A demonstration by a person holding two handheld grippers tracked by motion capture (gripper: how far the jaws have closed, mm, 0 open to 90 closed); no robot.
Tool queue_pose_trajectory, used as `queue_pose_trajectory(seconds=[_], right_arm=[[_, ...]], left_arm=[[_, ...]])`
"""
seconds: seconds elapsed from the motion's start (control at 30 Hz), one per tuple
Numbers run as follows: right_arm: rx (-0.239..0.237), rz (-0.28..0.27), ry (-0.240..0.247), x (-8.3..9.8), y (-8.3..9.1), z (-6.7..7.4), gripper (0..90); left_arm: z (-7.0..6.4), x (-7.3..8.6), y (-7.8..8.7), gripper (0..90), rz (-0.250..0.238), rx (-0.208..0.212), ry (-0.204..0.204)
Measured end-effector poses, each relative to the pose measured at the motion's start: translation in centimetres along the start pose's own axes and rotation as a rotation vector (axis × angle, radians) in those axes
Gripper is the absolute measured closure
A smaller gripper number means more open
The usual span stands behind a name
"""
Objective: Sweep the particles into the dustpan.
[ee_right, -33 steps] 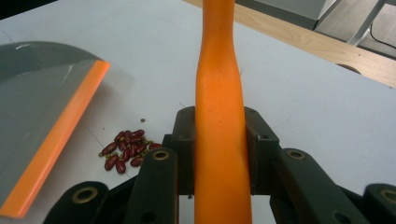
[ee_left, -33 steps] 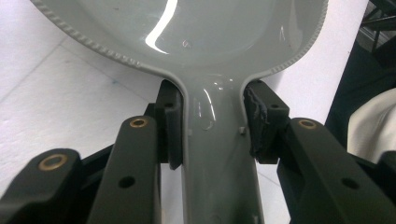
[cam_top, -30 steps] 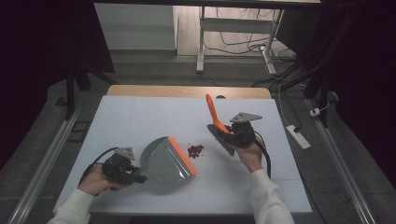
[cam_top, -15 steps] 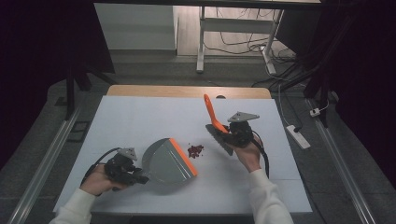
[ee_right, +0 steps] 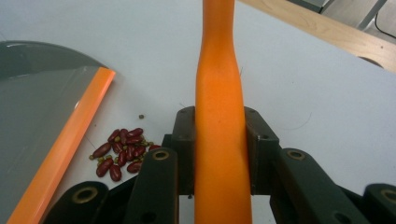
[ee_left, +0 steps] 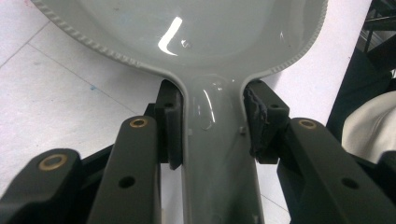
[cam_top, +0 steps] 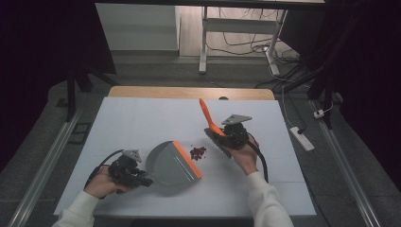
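The left tongs (cam_top: 137, 176) are clamped on the handle of a grey dustpan (cam_top: 171, 163). In the left gripper view, the two black pads (ee_left: 171, 125) press on both sides of that handle, and the wide pan spreads out just past the tongs. The dustpan lies flat on the white table (cam_top: 142, 123), and its orange edge (cam_top: 187, 160) is on the far side from the left tongs.

The right tongs (cam_top: 221, 142) are clamped on an orange brush handle (cam_top: 206, 116), which sticks up and away from them. A small pile of red beans (cam_top: 197, 152) lies on the table between the right tongs and the dustpan's orange edge, near both.
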State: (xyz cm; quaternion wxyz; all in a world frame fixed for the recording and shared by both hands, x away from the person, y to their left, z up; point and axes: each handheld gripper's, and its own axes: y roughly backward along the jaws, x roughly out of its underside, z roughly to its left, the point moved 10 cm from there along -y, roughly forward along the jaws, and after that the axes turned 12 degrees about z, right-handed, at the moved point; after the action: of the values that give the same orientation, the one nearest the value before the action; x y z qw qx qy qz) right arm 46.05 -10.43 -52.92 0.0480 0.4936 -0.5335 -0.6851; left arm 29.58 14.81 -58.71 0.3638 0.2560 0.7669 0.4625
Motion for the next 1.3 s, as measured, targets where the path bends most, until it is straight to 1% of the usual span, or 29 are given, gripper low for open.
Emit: queue_pose_trajectory(seconds=[0.2,0.43,0.57,0.8,0.93,1.03,1.3], right_arm=[[0.003,0.021,-0.001,0.2,-0.7,0.0,70.1],[-0.004,0.039,-0.005,0.4,-1.4,0.3,70.0],[-0.011,0.045,0.007,0.3,-1.7,0.7,70.1],[-0.009,0.054,0.012,0.2,-2.0,1.0,70.1],[-0.005,0.066,0.025,0.1,-2.3,1.1,70.2],[-0.008,0.078,0.028,0.0,-2.8,1.5,70.2],[-0.010,0.084,0.031,-0.2,-3.2,1.8,70.2]], left_arm=[[0.0,0.0,-0.1,61.3,0.004,0.005,0.003],[-0.1,0.0,-0.2,61.3,0.009,0.012,-0.001],[-0.3,0.0,-0.3,61.3,0.014,0.019,-0.006],[-0.2,0.0,-0.4,61.3,0.020,0.022,-0.001],[-0.3,0.0,-0.6,61.3,0.023,0.028,-0.001],[-0.4,-0.1,-0.6,61.3,0.022,0.033,-0.002],[-0.4,-0.1,-0.6,61.3,0.022,0.041,0.000]])
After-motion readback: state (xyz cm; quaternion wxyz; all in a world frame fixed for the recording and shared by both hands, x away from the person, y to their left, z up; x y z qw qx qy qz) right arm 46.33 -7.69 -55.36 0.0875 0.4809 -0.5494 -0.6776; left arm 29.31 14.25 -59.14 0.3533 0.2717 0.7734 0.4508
